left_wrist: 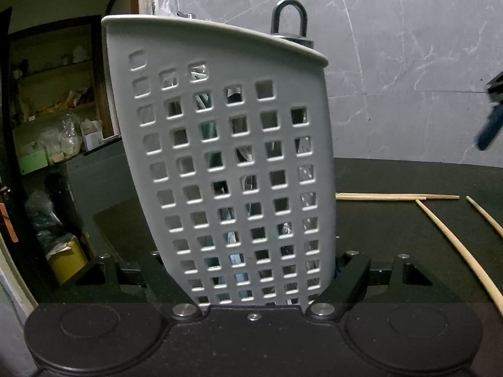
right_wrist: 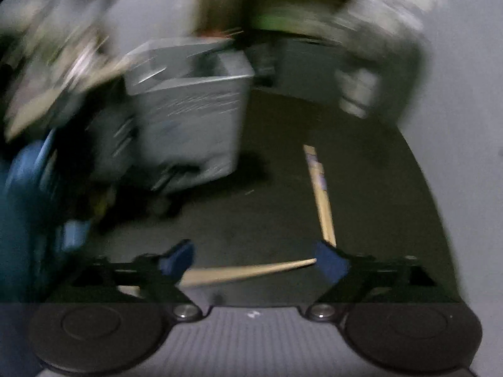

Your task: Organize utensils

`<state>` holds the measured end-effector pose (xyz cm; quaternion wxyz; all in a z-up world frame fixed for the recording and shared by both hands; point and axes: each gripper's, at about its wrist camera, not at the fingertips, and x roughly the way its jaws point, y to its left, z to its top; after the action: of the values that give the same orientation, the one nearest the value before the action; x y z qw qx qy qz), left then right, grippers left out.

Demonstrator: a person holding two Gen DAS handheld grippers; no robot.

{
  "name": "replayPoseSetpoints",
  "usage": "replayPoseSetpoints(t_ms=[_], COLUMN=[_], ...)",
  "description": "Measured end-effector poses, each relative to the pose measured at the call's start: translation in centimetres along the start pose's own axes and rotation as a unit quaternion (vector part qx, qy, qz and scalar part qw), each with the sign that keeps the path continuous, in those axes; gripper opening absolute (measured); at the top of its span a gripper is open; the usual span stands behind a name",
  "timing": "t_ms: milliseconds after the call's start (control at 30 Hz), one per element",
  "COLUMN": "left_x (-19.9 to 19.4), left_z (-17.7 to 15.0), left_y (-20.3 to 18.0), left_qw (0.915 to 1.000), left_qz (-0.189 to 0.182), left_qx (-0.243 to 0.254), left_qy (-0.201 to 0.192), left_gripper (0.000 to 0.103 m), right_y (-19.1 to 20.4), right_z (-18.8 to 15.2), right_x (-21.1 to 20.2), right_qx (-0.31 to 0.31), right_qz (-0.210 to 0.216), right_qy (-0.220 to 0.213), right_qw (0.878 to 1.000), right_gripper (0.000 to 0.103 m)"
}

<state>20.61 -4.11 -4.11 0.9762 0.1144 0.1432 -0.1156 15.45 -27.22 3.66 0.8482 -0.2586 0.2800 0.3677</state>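
Note:
My left gripper [left_wrist: 254, 267] is shut on a grey perforated utensil holder [left_wrist: 220, 157], which stands slightly tilted on the dark table and hides the fingertips. A black loop handle [left_wrist: 289, 19] sticks out of its top. Several wooden chopsticks [left_wrist: 396, 197] lie on the table to its right. In the blurred right wrist view my right gripper [right_wrist: 254, 260] is open, its blue pads [right_wrist: 330, 262] wide apart. One chopstick [right_wrist: 248, 271] lies crosswise between them, and neither pad presses on it. More chopsticks [right_wrist: 320, 194] lie ahead, and the holder [right_wrist: 188, 116] is at the left.
A grey marble wall [left_wrist: 393, 47] stands behind the table. Cluttered shelves [left_wrist: 53, 110] fill the left background. The dark table top [right_wrist: 276, 163] ends in a curved edge at the right. A blurred blue shape [right_wrist: 28, 188] fills the left side of the right wrist view.

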Motion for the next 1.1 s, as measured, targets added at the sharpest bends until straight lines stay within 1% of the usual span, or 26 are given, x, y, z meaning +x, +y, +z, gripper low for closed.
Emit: replayPoseSetpoints(t_ms=[33, 67, 133, 233, 300, 400, 500, 600, 667, 733, 767, 900, 967, 1033, 1100], left_x=[0.0, -0.1, -0.2, -0.3, -0.3, -0.2, -0.2, -0.3, -0.2, -0.3, -0.3, -0.4, -0.4, -0.4, -0.5], left_z=[0.0, 0.0, 0.0, 0.1, 0.2, 0.3, 0.4, 0.4, 0.4, 0.4, 0.4, 0.5, 0.5, 0.5, 0.5], left_y=[0.0, -0.1, -0.2, -0.4, -0.5, -0.6, -0.6, -0.6, -0.6, -0.5, -0.4, -0.4, -0.4, -0.4, -0.4], left_qw=[1.0000, 1.0000, 1.0000, 1.0000, 1.0000, 1.0000, 1.0000, 1.0000, 1.0000, 1.0000, 1.0000, 1.0000, 1.0000, 1.0000, 1.0000], left_qz=[0.001, 0.001, 0.002, 0.005, 0.005, 0.006, 0.007, 0.007, 0.007, 0.007, 0.007, 0.008, 0.008, 0.008, 0.008], left_qx=[0.000, 0.000, 0.000, 0.003, 0.004, 0.004, 0.005, 0.005, 0.004, 0.003, 0.003, 0.004, 0.003, 0.003, 0.003], left_qy=[0.000, 0.000, 0.000, 0.002, 0.003, 0.003, 0.003, 0.003, 0.002, 0.002, 0.002, 0.003, 0.003, 0.003, 0.003], left_gripper=[0.080, 0.080, 0.080, 0.080, 0.080, 0.080, 0.080, 0.080, 0.080, 0.080, 0.081, 0.081, 0.081, 0.081, 0.081], right_y=[1.1, 2.2, 3.8, 4.8, 5.0, 5.2, 5.8, 6.2, 6.1, 6.1, 6.3, 7.3, 7.4, 7.2, 6.6], right_z=[0.0, 0.0, 0.1, 0.0, -0.1, -0.6, -0.8, -0.7, -0.3, 0.0, 0.0, 0.2, 0.8, 1.8, 2.9], right_x=[-0.4, -0.6, -0.6, 0.7, 1.8, 2.8, 3.6, 4.1, 3.9, 3.8, 4.0, 5.2, 6.0, 6.9, 7.8], right_qx=[-0.050, -0.097, -0.167, -0.213, -0.244, -0.275, -0.310, -0.351, -0.358, -0.361, -0.374, -0.438, -0.456, -0.457, -0.443], right_qz=[0.000, 0.001, 0.005, 0.009, 0.016, 0.026, 0.032, 0.034, 0.037, 0.050, 0.051, 0.057, 0.070, 0.092, 0.122], right_qy=[0.017, 0.037, 0.074, 0.107, 0.131, 0.143, 0.144, 0.151, 0.154, 0.166, 0.171, 0.177, 0.180, 0.186, 0.198], right_qw=[0.999, 0.995, 0.983, 0.971, 0.961, 0.951, 0.939, 0.923, 0.920, 0.916, 0.910, 0.879, 0.869, 0.865, 0.866], right_gripper=[0.092, 0.092, 0.092, 0.092, 0.092, 0.092, 0.092, 0.092, 0.092, 0.092, 0.092, 0.092, 0.091, 0.087, 0.084])
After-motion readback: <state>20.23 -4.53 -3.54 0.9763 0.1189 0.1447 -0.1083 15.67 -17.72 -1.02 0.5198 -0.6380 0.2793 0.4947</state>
